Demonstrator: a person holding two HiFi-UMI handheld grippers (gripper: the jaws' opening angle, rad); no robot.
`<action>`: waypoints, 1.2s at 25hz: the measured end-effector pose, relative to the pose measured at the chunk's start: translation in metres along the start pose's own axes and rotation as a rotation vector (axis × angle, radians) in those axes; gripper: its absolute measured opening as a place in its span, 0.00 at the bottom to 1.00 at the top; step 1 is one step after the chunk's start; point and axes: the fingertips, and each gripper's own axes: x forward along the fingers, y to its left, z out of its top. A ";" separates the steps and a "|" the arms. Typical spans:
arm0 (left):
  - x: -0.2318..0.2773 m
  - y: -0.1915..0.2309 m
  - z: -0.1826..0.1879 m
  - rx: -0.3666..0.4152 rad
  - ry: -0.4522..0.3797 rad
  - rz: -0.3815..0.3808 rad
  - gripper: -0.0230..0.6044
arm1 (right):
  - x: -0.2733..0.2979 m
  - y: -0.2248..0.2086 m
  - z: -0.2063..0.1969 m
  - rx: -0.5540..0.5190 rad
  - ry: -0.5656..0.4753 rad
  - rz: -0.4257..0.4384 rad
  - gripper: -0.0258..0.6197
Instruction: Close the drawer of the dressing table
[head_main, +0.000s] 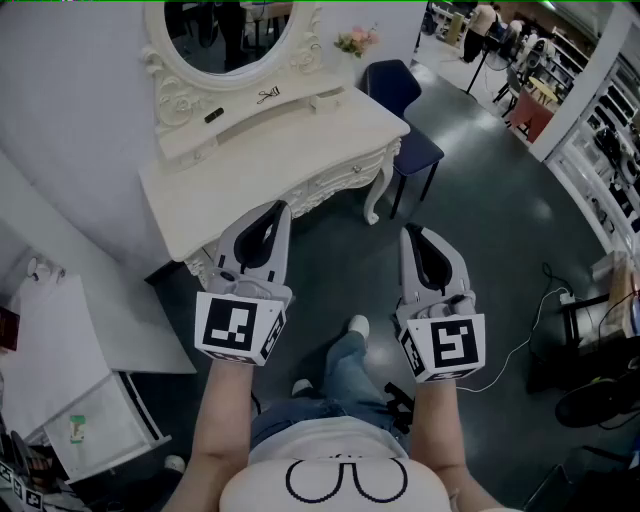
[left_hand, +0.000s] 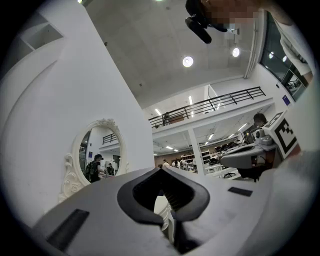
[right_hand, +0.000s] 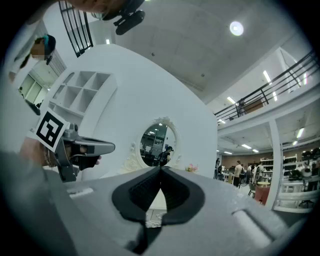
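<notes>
The dressing table (head_main: 270, 170) stands ahead against the white wall, its oval mirror (head_main: 225, 30) cut off by the top edge of the head view. The drawer (head_main: 340, 180) sits in the carved front under the tabletop. Whether it is pushed fully in cannot be told from this steep angle.

A dark blue chair (head_main: 405, 110) stands just beside the table's right end, and a small bunch of flowers (head_main: 355, 40) sits on its back corner. A white cabinet (head_main: 60, 340) lies at the lower left, and a cable (head_main: 520, 340) trails over the dark floor at the right.

The left gripper (head_main: 280, 207) is in front of the table's left front corner and hides that end of the carved front. Its jaws meet at the tips with nothing between them. The right gripper (head_main: 410, 232) is over bare floor (apart from the table), jaws likewise pressed together and empty.
</notes>
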 end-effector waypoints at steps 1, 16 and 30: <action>0.004 0.001 -0.001 -0.001 0.002 0.001 0.03 | 0.004 -0.003 -0.001 0.002 0.001 0.002 0.04; 0.132 0.018 -0.054 -0.025 0.069 0.021 0.03 | 0.104 -0.088 -0.051 0.049 0.020 0.025 0.04; 0.293 0.029 -0.080 -0.009 0.071 0.141 0.03 | 0.237 -0.206 -0.079 0.054 -0.006 0.170 0.04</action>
